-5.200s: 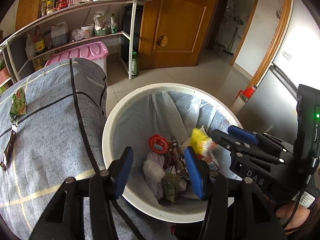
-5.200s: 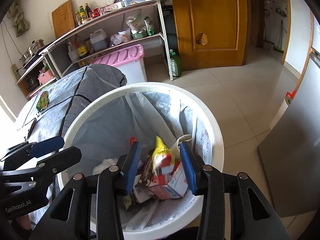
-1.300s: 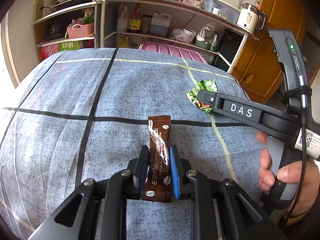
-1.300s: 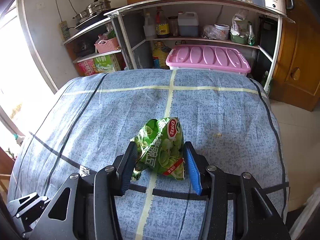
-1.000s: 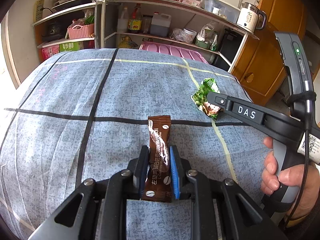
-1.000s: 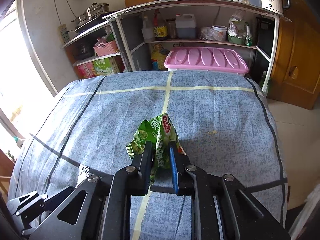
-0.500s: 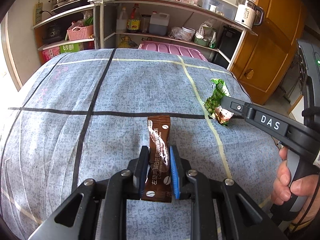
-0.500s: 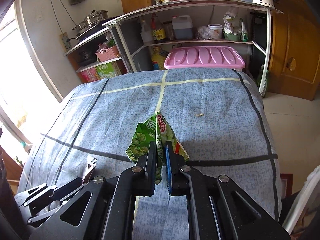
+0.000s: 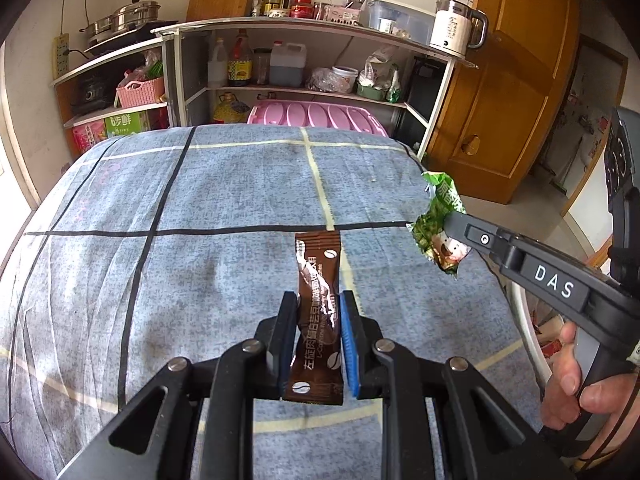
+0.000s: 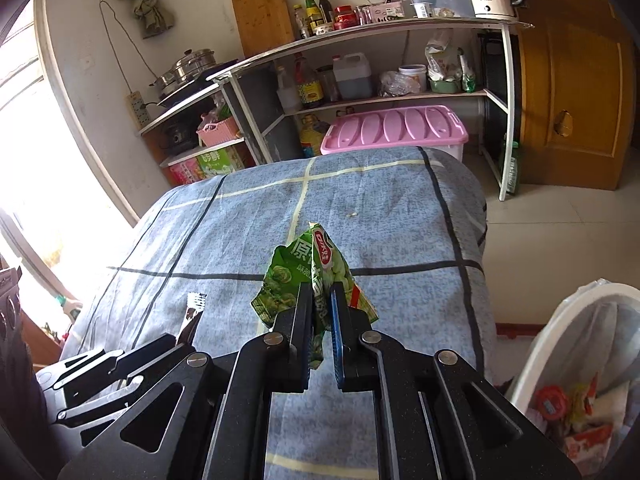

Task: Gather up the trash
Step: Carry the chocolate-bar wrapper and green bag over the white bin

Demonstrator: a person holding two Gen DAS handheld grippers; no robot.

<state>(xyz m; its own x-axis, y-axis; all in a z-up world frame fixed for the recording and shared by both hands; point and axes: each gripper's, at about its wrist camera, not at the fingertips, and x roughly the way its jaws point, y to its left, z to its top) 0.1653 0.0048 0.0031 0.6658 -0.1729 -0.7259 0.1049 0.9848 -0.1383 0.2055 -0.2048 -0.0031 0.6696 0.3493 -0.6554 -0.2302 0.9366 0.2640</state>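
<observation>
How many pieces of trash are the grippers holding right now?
2: a brown sachet clamped in the left gripper, and a green snack bag clamped in the right gripper.

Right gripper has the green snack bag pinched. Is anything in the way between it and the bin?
Nothing visible blocks it. The right gripper holds the green snack bag lifted above the blue checked cloth, and the white bin stands open at lower right, just past the cloth's edge. The left gripper with its brown sachet is on the other side.
</observation>
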